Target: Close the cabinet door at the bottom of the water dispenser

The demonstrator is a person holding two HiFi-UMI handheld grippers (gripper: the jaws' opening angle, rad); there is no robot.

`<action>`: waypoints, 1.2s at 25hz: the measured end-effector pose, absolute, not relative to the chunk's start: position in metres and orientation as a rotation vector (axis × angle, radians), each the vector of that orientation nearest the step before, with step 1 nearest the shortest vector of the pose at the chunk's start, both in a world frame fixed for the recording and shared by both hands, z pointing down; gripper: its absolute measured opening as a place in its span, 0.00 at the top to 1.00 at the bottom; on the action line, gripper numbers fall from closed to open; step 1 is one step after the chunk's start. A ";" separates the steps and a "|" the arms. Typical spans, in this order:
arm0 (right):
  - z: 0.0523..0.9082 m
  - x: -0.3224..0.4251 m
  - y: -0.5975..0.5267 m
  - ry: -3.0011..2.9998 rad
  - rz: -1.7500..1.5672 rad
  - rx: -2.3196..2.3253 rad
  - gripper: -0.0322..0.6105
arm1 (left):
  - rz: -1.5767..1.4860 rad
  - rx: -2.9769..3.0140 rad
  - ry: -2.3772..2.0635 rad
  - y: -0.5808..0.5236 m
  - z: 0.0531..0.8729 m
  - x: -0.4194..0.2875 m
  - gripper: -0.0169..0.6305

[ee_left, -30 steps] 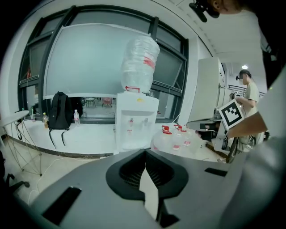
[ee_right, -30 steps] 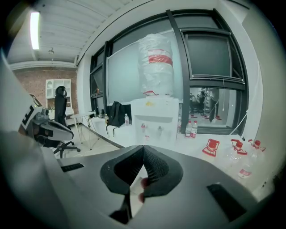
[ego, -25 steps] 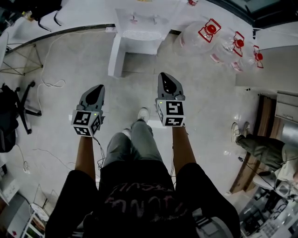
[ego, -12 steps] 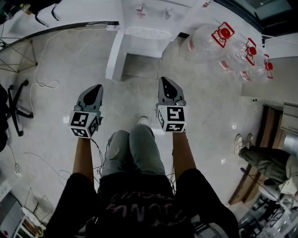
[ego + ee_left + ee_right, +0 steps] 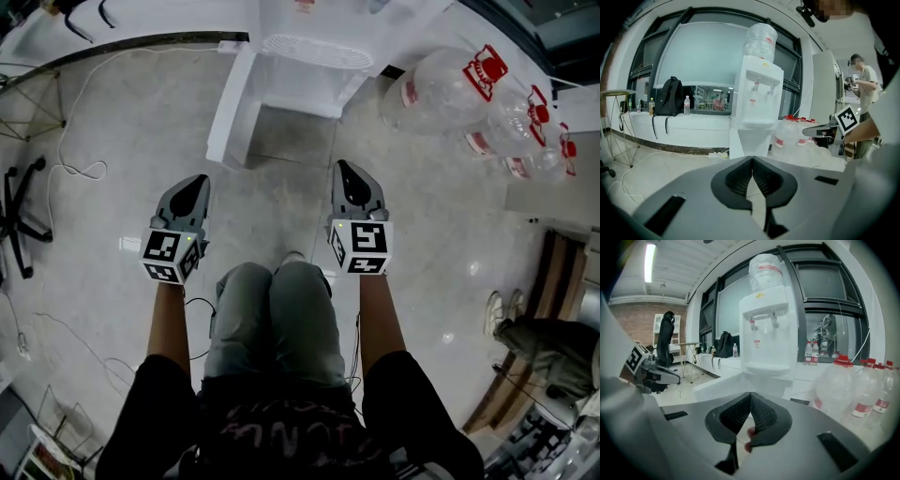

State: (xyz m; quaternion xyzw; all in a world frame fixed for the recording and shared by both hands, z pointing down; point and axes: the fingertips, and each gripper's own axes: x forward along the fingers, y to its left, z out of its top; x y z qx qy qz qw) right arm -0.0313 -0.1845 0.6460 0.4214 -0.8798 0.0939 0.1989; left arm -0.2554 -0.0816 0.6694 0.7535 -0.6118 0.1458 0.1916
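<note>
Pale floor [image 5: 112,244] fills most of head view. White water dispenser [image 5: 309,42] stands at top edge, w/ clear water jugs [image 5: 450,84], red labels, just beside it on the R. Cabinet door [image 5: 230,112] at dispenser's base is open, swung out toward the person on the L. L gripper [image 5: 199,180] & R gripper [image 5: 344,167] both clenched, nothing between jaws, well apart from door, either side of the person's knees.

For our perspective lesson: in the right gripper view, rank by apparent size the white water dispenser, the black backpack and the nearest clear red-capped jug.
1. White water dispenser
2. Clear red-capped jug, helped by nearness
3. Black backpack, far back
</note>
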 end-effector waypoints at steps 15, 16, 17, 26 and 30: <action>0.784 -0.018 -0.181 -2.440 0.222 1.199 0.93 | 0.404 2.224 -1.749 -0.097 0.787 -0.277 0.95; 0.790 -0.016 -0.180 -2.439 0.216 1.201 0.93 | 0.400 2.237 -1.740 -0.098 0.792 -0.276 0.95; 0.795 -0.015 -0.179 -2.438 0.210 1.201 0.93 | 0.407 2.249 -1.733 -0.100 0.797 -0.276 0.95; 0.840 0.007 -0.170 -2.395 0.204 1.223 0.93 | 0.469 2.349 -1.658 -0.118 0.830 -0.273 0.73; 0.849 0.020 -0.167 -2.374 0.221 1.244 0.93 | 0.479 2.397 -1.614 -0.122 0.832 -0.264 0.73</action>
